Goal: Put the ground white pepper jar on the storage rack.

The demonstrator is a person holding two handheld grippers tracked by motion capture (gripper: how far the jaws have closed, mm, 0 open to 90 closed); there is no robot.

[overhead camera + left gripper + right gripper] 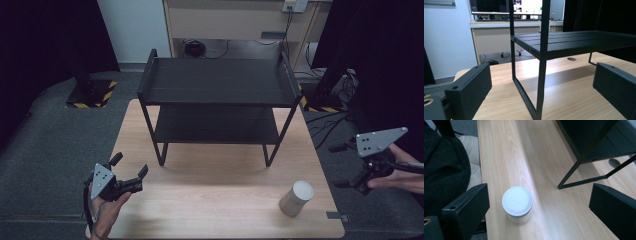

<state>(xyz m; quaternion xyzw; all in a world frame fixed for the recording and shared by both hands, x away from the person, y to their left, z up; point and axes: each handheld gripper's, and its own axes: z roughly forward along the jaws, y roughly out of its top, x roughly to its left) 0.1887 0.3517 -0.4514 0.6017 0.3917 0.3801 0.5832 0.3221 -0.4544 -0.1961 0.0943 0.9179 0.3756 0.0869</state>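
A white-lidded canister (296, 198) stands upright near the worktop's (220, 190) front right corner, the right tool (345, 165) open-jawed beside that edge, apparently lining up to grasp it, the left tool (131, 172) open

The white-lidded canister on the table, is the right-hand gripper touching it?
Apart. In the high view the right gripper hangs off the table's edge, with bare wood between it and the canister.

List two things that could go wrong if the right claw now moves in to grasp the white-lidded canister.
1. The canister stands upright near the table's right front corner; a sideways nudge from the open right claw could tip it or push it off.
2. Lifted toward the black shelf rack, it might strike the rack's thin leg.
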